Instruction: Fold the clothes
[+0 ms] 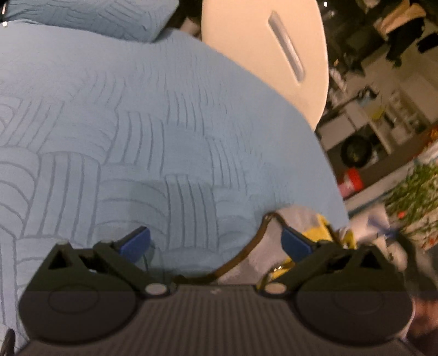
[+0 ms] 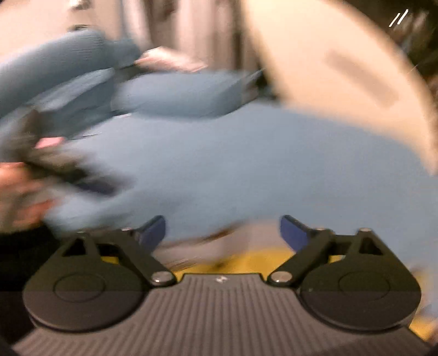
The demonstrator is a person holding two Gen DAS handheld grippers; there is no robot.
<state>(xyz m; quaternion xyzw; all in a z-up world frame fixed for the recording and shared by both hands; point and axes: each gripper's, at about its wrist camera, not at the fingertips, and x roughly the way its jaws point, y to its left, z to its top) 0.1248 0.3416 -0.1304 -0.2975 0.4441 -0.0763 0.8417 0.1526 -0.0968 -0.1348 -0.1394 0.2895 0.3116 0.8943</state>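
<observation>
- The left gripper (image 1: 216,243) is spread wide and holds nothing. The garment (image 1: 303,219), white and yellow with a dark trim, lies bunched at the near edge of the blue bedspread (image 1: 137,123), under its right finger.
- The right gripper (image 2: 221,232) is wide too, over yellow cloth; this view is badly smeared.
- Risk: a pinch here may catch bedspread along with garment, or drag it off the edge.
- Farther off: a pillow (image 1: 90,16) and a pale headboard (image 1: 260,41).

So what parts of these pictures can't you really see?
- Left wrist view: the garment by the bedspread edge is mostly hidden behind the left gripper.
- Right wrist view: motion blur smears everything; the yellow cloth under the right gripper has no readable shape.
</observation>
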